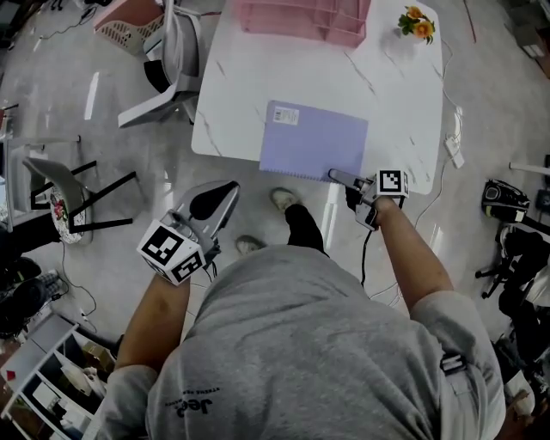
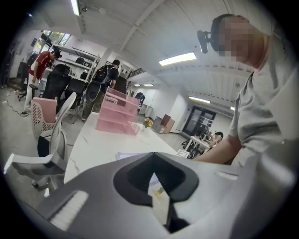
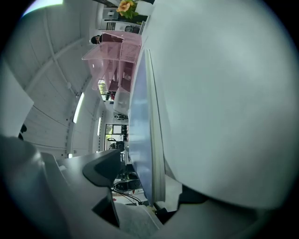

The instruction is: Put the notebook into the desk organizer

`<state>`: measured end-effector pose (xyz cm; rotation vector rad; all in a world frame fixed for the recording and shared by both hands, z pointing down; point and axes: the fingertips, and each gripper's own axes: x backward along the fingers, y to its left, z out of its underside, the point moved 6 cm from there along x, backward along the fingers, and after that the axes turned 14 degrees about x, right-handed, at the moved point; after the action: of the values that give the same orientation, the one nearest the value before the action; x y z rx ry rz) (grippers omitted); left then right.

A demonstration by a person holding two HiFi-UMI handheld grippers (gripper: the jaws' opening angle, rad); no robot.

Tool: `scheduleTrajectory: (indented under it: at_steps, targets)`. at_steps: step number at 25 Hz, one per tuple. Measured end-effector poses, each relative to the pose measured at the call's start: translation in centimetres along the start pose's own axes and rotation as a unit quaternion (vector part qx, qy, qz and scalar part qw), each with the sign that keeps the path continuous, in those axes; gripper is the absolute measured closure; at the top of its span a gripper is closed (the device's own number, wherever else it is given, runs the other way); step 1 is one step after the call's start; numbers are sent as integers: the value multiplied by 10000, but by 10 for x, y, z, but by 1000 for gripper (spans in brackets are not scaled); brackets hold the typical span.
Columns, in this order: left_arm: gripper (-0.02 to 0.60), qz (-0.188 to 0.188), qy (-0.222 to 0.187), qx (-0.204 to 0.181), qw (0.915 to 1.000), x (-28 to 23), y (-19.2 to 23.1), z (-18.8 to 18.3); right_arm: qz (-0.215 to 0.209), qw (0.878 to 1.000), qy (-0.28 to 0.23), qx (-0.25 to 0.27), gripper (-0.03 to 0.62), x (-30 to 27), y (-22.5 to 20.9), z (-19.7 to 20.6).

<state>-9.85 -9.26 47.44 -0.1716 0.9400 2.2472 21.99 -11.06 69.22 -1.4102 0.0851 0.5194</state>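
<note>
Grey shirt [image 1: 326,344] of a person seen from above fills the bottom of the head view, with an arm reaching out on each side. Left tool [image 1: 228,189] is closed and empty, held over the floor [image 1: 129,155] just off the near left corner of the white table [image 1: 395,103]. Right tool [image 1: 337,178] is turned on its side at the near right corner of the lilac notebook [image 1: 314,142]. Its jaws stand apart with the notebook's edge between them, and the one pad in clear sight is not touching it. That notebook lies flat near the table's front edge, well apart from the pink organizer [image 1: 301,21] at the far edge. Orange flowers [image 1: 418,24] sit at the far right corner and a white chair [image 1: 172,60] stands to the left
</note>
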Motion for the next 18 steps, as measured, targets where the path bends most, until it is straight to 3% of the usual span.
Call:
scheduleTrajectory:
  at_steps: [2, 3, 7, 8, 12, 15, 18]
  targets:
    - [523, -2, -16, 32, 10000, 1, 4, 2, -13, 9999, -48, -140, 295, 0, 0, -1]
    - [523, -4, -21, 41, 10000, 1, 5, 2, -2, 9996, -92, -250, 393, 1, 0, -1]
    - [523, -25, -56, 73, 10000, 2, 6, 0, 108, 9979, -112, -622, 459, 7, 3, 4]
    - [523, -24, -79, 94, 9999, 3, 7, 0, 84, 9980, -25, -625, 509, 8, 9, 5]
    - [523, 6, -138, 215, 9997, 9, 7, 5, -103, 9993, 252, -245, 537, 9, 45, 13]
    - [523, 91, -94, 436, 9990, 7, 5, 11, -381, 9990, -36, 238, 546, 10, 80, 4]
    - [522, 137, 22, 1018, 9947, 0, 10, 21, -783, 9938, -455, 648, 549, 2, 119, -14]
